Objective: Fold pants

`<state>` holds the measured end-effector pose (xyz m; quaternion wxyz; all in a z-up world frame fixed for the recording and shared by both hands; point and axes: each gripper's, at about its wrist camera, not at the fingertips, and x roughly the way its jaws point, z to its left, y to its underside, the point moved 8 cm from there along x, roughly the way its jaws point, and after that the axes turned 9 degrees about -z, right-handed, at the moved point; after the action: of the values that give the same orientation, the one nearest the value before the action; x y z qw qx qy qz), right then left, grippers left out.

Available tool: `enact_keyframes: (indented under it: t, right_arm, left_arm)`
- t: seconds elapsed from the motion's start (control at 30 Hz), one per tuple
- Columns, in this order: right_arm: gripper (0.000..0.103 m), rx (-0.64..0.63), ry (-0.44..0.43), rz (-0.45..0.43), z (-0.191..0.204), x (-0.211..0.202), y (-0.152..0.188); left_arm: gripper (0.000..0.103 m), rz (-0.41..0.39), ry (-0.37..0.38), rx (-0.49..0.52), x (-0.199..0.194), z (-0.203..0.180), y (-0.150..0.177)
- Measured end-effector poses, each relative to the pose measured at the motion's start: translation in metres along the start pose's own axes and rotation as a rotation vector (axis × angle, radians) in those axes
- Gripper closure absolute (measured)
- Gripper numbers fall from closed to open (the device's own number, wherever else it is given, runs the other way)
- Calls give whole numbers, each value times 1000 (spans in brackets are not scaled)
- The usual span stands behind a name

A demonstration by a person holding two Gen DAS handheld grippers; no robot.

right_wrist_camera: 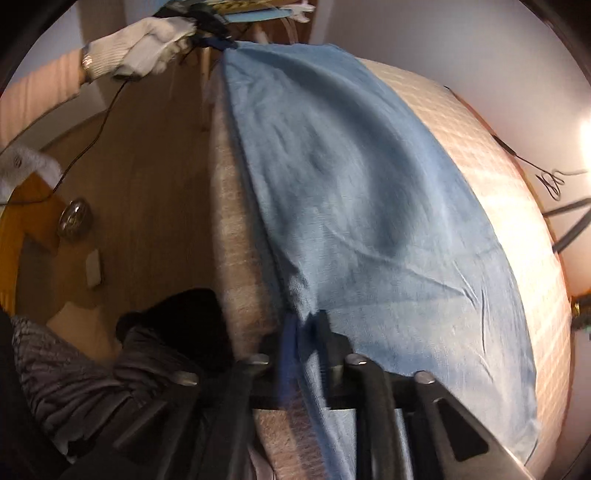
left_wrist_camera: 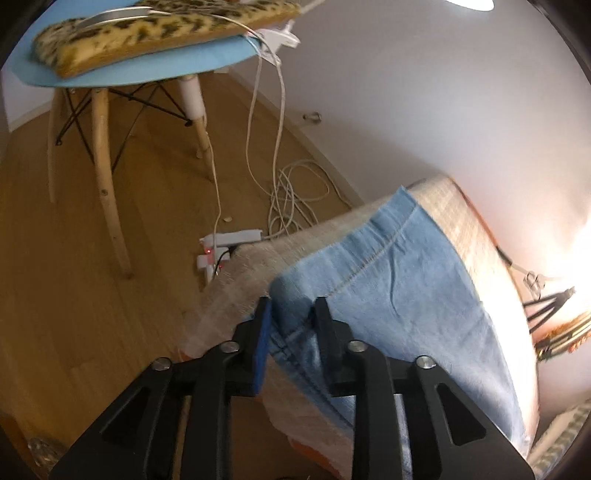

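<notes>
Light blue denim pants point(left_wrist_camera: 406, 280) lie along a table covered with a pale checked cloth point(left_wrist_camera: 443, 206). My left gripper point(left_wrist_camera: 291, 306) is shut on one end of the pants near the table's left edge, with a fold of denim between its fingers. In the right wrist view the pants point(right_wrist_camera: 362, 206) stretch lengthwise across the cloth point(right_wrist_camera: 491, 177). My right gripper point(right_wrist_camera: 306, 325) is shut on the near end of the pants at the table's edge. The left gripper point(right_wrist_camera: 218, 42), held by a white-gloved hand point(right_wrist_camera: 147, 40), grips the far end.
A blue chair point(left_wrist_camera: 122, 70) with a leopard-print cushion point(left_wrist_camera: 166, 33) stands on the wooden floor point(left_wrist_camera: 74, 258) to the left. White cables point(left_wrist_camera: 295, 192) and a power strip point(left_wrist_camera: 229, 243) lie near the table. A white wall point(left_wrist_camera: 443, 92) is behind. A dark bundle point(right_wrist_camera: 181, 328) sits by the table.
</notes>
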<state>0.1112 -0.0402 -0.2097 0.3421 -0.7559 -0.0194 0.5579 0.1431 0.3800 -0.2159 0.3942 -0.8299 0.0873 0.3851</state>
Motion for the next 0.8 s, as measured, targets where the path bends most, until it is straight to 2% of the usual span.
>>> enact_keyframes:
  t: [0.1,0.17,0.23,0.3,0.33,0.37,0.5,0.63,0.7,0.8]
  right_arm:
    - [71,33,-33,-37,1,-12,-3]
    - [68,58,-28,-78,-3,-18,-9]
    - [67,106,-29,-107,-13,-21,-15]
    - [67,130,-46,-95,-15,-15,-17]
    - [67,125,-49,-85,-13,-13,-16]
    - [67,118,-47,-73,-14,-9,-15]
    - [67,103,-53,-21,-8,5,-12]
    - [67,118,-45,-37,-7,-2,-15]
    - [67,127,-31,-42,-13,-5,-16]
    - [67,160,-18,-52,-22,-10,-16]
  left_arm:
    - [71,-51,-38,8,-11,13,-12]
    - [63,-68,-37,-27,-20,24,-18]
    - [58,-76,-11,-76,-27,34,-17]
    - [55,-59,29,-107,-30,38,-9]
    - [44,-42,48,-118,-29,38,-3]
    - [39,-30,53,-126,-27,36,2]
    - [39,39,139,-207,-14,24,26]
    - [39,90,153,-260,5,16,41]
    - [41,78,185,-301,7,11,42]
    - [41,36,205,-246,-2,-8,36]
